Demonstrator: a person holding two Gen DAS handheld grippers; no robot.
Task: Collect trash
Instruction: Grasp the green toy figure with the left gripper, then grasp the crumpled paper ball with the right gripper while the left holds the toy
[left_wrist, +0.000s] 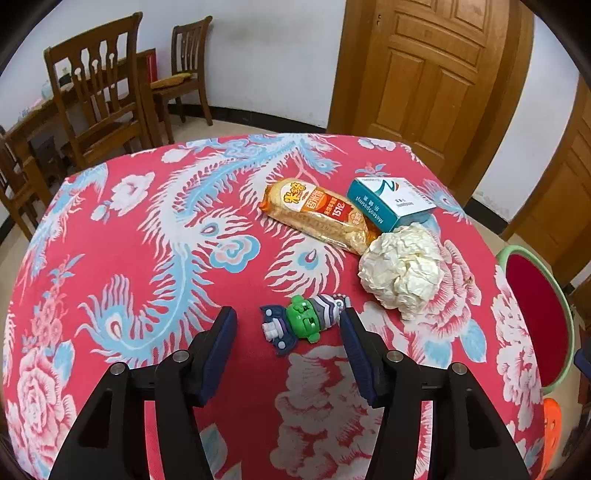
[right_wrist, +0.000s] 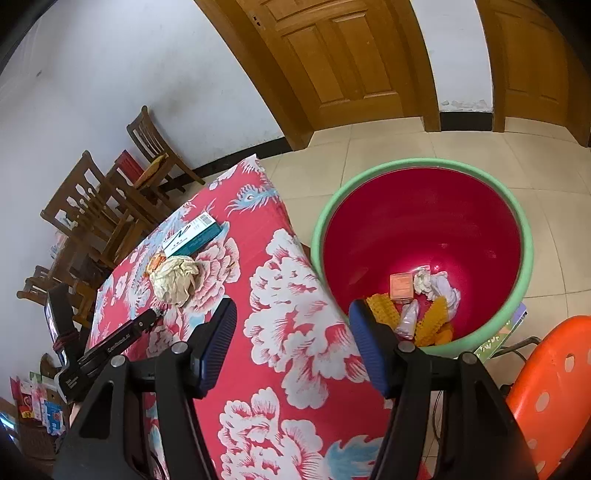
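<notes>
On the red flowered tablecloth (left_wrist: 184, 258) lie a crumpled white paper ball (left_wrist: 402, 271), a bread wrapper (left_wrist: 317, 214), a teal and white box (left_wrist: 388, 201) and a small green toy figure (left_wrist: 303, 323). My left gripper (left_wrist: 288, 325) is open just above the cloth, with the toy between its fingertips. My right gripper (right_wrist: 291, 317) is open and empty over the table's right edge, beside the red bin with a green rim (right_wrist: 424, 229). The bin holds several pieces of trash (right_wrist: 424, 302). The paper ball (right_wrist: 177, 280) and box (right_wrist: 194, 236) also show in the right wrist view.
Wooden chairs (left_wrist: 96, 96) and a table stand at the back left. Wooden doors (left_wrist: 424, 74) are behind. An orange stool (right_wrist: 554, 384) stands right of the bin. The left gripper's body (right_wrist: 107, 347) shows at the left of the right wrist view.
</notes>
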